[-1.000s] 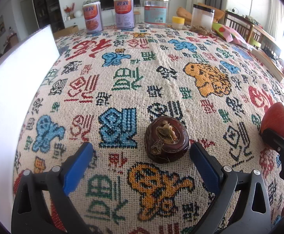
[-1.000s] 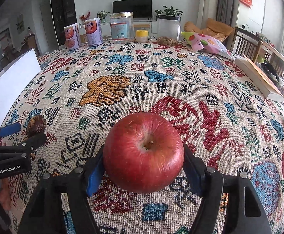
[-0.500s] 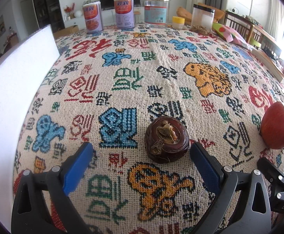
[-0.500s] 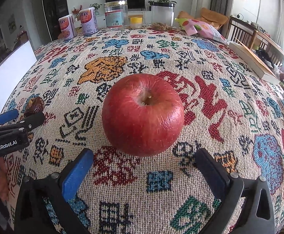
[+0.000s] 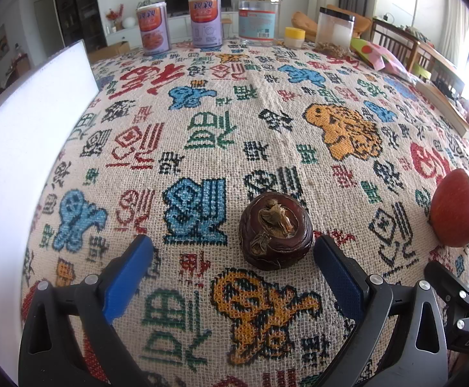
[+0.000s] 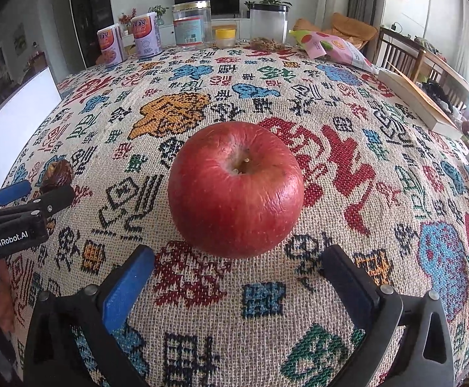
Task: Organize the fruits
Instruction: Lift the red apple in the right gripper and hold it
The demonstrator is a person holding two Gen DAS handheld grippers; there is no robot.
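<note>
A red apple [image 6: 236, 190] rests stem-up on the patterned tablecloth [image 6: 347, 119], just beyond my right gripper [image 6: 237, 254]. That gripper stands wide open, its blue pads clear of the apple. In the left wrist view the apple [image 5: 457, 209] shows at the right edge, with the right gripper [image 5: 463, 258] below it. A dark brown, wrinkled round fruit [image 5: 274, 230] sits on the cloth in front of my left gripper [image 5: 231, 245]. The left gripper is open; the right fingertip [image 5: 328, 251] is close beside the fruit without touching it. In the right wrist view, the left gripper [image 6: 42, 190] and brown fruit [image 6: 57, 172] appear at far left.
A white board [image 5: 24, 161] stands along the left side. Two cans [image 5: 152, 29], a clear jar [image 5: 258, 19], a yellow-lidded pot [image 5: 294, 37] and a black-lidded container [image 5: 334, 32] line the far edge. A snack bag [image 6: 331, 46] and a book [image 6: 418, 103] lie at right.
My right gripper has opened off the apple and drawn back a little; the apple now sits free on the cloth. The left gripper and brown fruit have not moved.
</note>
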